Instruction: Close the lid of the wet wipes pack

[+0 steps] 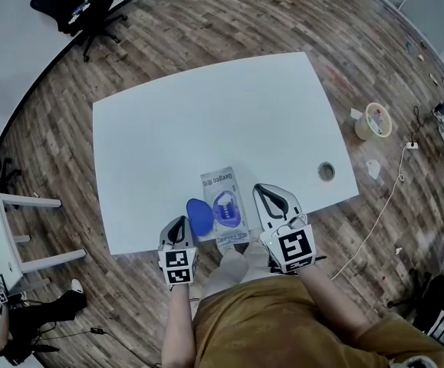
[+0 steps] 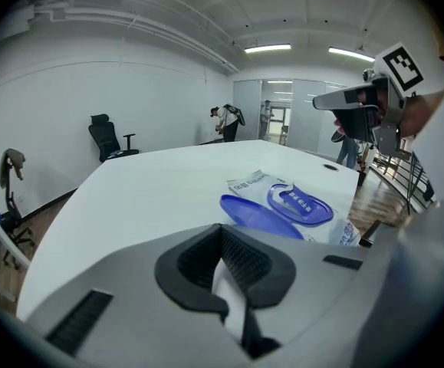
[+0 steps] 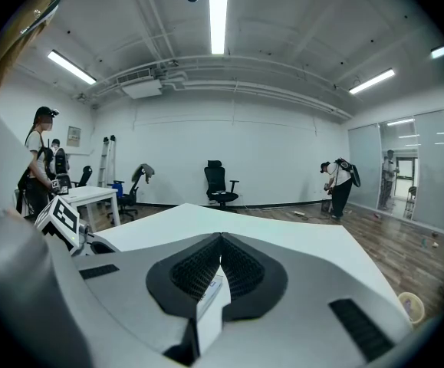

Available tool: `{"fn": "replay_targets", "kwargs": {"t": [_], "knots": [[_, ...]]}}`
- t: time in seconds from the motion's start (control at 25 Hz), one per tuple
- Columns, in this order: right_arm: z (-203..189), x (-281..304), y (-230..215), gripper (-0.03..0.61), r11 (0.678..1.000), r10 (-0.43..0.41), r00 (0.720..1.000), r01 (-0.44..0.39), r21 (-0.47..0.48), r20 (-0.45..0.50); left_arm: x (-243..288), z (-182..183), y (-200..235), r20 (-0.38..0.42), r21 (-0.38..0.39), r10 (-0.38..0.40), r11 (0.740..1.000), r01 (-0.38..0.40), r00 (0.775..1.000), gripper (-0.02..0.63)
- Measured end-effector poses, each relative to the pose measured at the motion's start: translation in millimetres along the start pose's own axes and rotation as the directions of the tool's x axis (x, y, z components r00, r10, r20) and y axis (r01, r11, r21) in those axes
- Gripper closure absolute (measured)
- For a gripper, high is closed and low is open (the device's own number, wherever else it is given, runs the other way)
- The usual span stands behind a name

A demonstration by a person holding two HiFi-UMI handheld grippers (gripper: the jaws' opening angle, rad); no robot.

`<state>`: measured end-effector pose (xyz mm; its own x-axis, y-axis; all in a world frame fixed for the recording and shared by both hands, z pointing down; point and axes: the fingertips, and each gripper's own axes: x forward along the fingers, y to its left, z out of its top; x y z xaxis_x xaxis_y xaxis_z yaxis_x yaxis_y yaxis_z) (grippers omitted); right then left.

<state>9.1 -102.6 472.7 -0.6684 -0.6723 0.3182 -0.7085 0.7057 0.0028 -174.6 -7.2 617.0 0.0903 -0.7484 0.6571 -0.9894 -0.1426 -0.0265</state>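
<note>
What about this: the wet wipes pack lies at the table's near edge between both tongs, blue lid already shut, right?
No: the head view shows the blue lid open, flipped left of the wet wipes pack. The pack does lie at the near edge of the table, between left tongs and right tongs.

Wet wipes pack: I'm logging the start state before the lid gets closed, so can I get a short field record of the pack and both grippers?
pack: wet wipes pack lies flat at the near edge of the white table
lid: blue lid open, folded out to the pack's left
left gripper: jaws together, empty, just behind the lid
right gripper: jaws together, empty, beside the pack's right edge
task state: lid not yet closed
</note>
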Motion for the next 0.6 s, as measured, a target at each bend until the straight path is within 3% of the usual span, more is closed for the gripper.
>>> {"fn": "replay_targets", "kwargs": {"t": [0.6], "knots": [[1.7, -2.5, 2.9, 0.572, 1.0, 0.012, 1.0, -0.012, -0.004, 0.005, -4.2, 16.6, -15.1, 0.055, 0.0, -0.047, 0.999, 0.047, 0.997, 0.618]]}}
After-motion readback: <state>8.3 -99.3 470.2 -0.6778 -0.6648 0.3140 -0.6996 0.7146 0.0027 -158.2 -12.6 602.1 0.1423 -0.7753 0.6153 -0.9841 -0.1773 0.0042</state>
